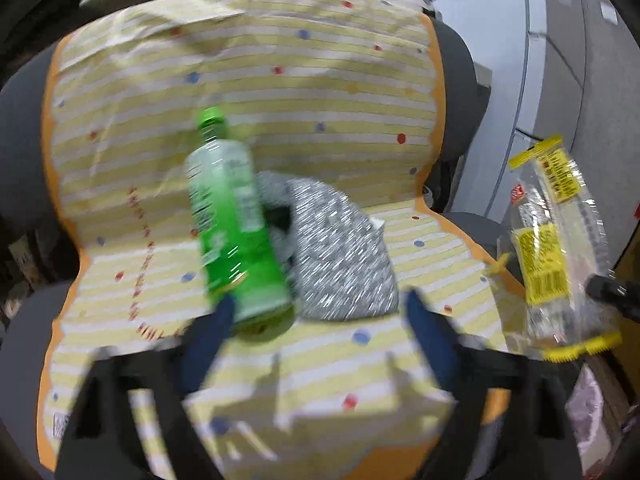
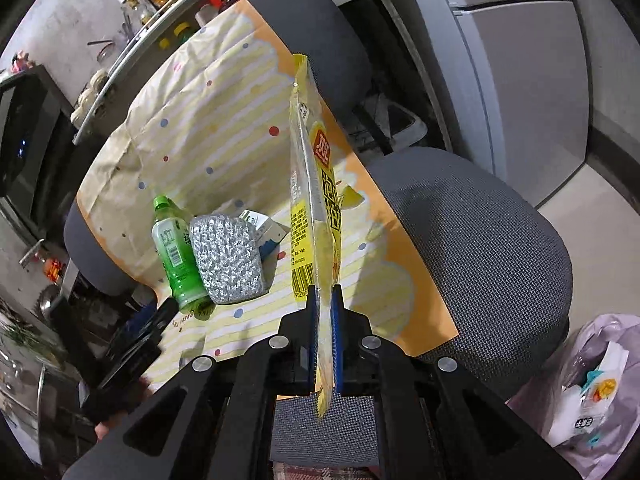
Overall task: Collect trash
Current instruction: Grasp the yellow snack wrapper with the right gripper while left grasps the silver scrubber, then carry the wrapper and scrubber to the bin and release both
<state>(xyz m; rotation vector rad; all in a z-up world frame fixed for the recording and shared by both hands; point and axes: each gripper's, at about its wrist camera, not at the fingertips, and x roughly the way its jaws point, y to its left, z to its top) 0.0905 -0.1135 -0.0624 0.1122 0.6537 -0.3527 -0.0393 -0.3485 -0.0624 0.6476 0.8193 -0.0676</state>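
A green plastic bottle [image 1: 232, 224] [image 2: 176, 256] lies on a yellow striped, dotted cloth [image 1: 320, 80] spread over chairs. A crinkled silver foil pouch [image 1: 340, 252] [image 2: 228, 256] rests against its right side. My left gripper [image 1: 320, 316] stands wide open just before them; the bottle's base lies by the left fingertip [image 1: 222, 312] without being pinched. My right gripper [image 2: 324, 300] is shut on the lower edge of a clear and yellow snack wrapper [image 2: 316, 184] [image 1: 556, 240], held upright in the air to the right of the cloth.
A small white and blue card [image 2: 264, 232] pokes out behind the pouch. The cloth covers two grey mesh office chairs [image 2: 480, 240]. A pale plastic bag [image 2: 592, 384] holding wrappers sits on the floor at the right. A cluttered shelf [image 2: 132, 12] runs behind the chairs.
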